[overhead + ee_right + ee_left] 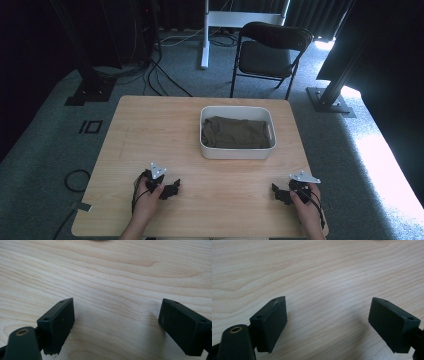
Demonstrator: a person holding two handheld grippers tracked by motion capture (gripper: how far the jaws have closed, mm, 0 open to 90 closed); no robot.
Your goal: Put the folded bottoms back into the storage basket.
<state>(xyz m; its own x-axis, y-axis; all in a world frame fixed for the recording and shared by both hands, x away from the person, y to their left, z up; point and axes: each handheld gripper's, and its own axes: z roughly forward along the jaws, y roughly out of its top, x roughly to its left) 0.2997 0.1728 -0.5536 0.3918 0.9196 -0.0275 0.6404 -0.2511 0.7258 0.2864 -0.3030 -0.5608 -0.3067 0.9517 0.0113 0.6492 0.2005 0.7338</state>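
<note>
A white bin (pixel 237 150) stands at the middle of the wooden table (pixel 150 135) with a folded olive-green cloth (pixel 235 132) inside it. Near the table's front left, a hand holds my left gripper (pixel 172 189), its jaws pointing right and wide apart. In the left gripper view the gripper (pixel 328 315) hovers just over bare wood with nothing between its pads. At the front right another hand holds my right gripper (pixel 276 194), jaws pointing left. The right gripper (pixel 117 315) is likewise open over bare wood.
A black folding chair (pixel 270 50) stands on the carpet behind the table's far edge. Cables (pixel 160 75) and stand feet (pixel 90 92) lie on the floor at the back left, and a metal post base (pixel 330 100) sits at the back right.
</note>
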